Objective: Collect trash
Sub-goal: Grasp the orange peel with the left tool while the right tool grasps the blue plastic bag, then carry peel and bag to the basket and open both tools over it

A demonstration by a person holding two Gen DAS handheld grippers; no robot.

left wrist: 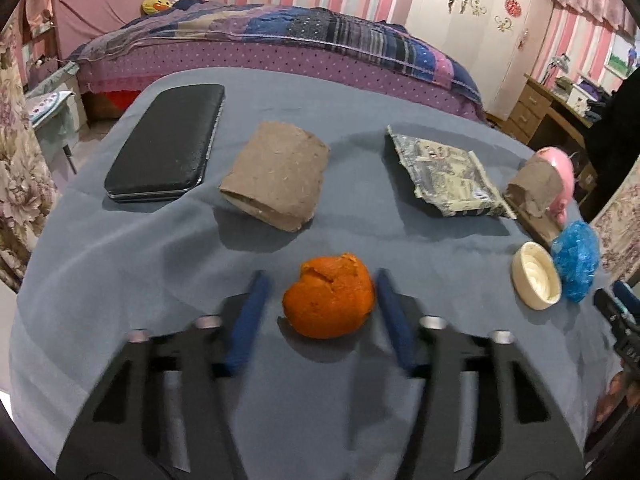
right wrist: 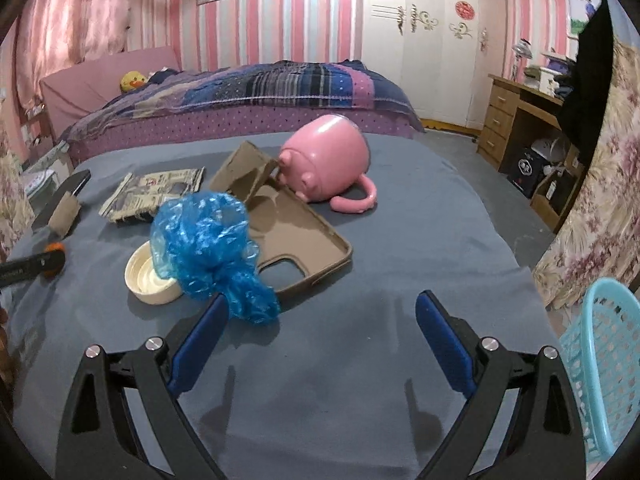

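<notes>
Between the spread fingers of the left gripper [left wrist: 320,292] lies the orange peel [left wrist: 329,297] on the grey-blue tabletop [left wrist: 120,264]; the right finger is almost touching it, the left one stands apart. Beyond the peel are a cardboard tube [left wrist: 276,174], a crumpled wrapper [left wrist: 446,172] to its right and a black case [left wrist: 168,142] to its left. The right gripper [right wrist: 320,312] has its fingers wide apart; its left finger is at the blue plastic bag [right wrist: 212,240], which lies partly over a cream lid [right wrist: 150,278] and a brown phone case [right wrist: 296,236]. Behind the phone case a pink mug [right wrist: 326,158] lies on its side.
</notes>
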